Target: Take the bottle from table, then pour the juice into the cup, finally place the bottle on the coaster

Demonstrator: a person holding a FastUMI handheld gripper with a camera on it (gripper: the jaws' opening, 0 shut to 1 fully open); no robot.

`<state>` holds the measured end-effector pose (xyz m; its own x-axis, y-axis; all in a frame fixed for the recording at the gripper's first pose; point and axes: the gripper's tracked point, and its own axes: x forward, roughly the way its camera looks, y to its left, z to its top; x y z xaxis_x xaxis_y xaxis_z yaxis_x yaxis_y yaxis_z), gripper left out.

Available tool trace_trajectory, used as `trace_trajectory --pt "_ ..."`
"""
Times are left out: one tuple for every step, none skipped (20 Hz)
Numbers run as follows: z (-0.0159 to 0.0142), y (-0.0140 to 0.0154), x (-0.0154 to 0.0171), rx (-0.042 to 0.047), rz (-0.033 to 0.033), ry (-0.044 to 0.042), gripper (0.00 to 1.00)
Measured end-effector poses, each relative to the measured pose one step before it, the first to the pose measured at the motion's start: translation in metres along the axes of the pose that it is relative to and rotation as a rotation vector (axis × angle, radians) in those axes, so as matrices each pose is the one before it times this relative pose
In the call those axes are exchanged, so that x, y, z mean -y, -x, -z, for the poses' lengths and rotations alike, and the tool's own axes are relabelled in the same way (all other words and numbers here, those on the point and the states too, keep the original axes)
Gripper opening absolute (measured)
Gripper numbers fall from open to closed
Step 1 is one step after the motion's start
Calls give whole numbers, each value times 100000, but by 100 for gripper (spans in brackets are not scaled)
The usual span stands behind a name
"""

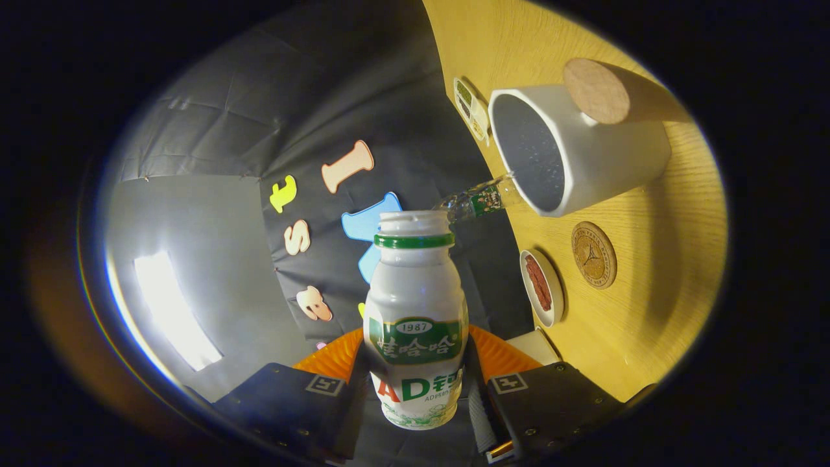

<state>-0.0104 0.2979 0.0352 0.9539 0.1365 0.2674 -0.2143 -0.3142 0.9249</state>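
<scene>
White plastic, with a green ring under its open mouth and a green label band, the small drink bottle point(415, 318) sat clamped between the 2 fingers of the gripper point(415, 389), both pressing on its lower body. The whole view was rolled over, so the wooden table point(655, 305) stood up along one side like a wall. From the bottle's mouth a thin clear stream point(480, 200) ran across to the rim of a white cup point(577, 152), whose dark, speckled inside faced the camera. A round cork disc point(595, 91) lay on the table just beside the cup, partly overlapping it in the view. Nearer the fingers than the cup, a round brown coaster point(593, 254) with an embossed mark lay flat on the table, apart from the cup. Beside it, at the table edge, sat a small white dish point(542, 287) holding something dark red. A small printed card point(471, 109) lay at the table edge beyond the cup. Behind the bottle hung wrinkled black cloth point(337, 97), with a bright light panel point(175, 311) off to the far side.
</scene>
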Motion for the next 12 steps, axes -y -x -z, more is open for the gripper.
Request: trace_trajectory --pt "-3 13 -5 183 -52 -360 67" --pt "-16 -47 -59 193 15 -409 67" --pt "0 22 49 139 -6 -354 67" --pt "-47 -56 -47 171 -6 -377 67" --pt "-50 40 -17 141 -86 -457 67" --pt "23 -74 -14 241 -41 -554 67" --pt "24 -17 38 261 -134 -575 67" --pt "129 46 25 174 -81 -467 67" --pt "-13 107 89 274 -3 -449 67" --pt "-47 53 -8 302 55 -615 67" --pt "-50 26 -44 309 -65 -727 67" --pt "-3 -110 -90 290 -160 -685 67"
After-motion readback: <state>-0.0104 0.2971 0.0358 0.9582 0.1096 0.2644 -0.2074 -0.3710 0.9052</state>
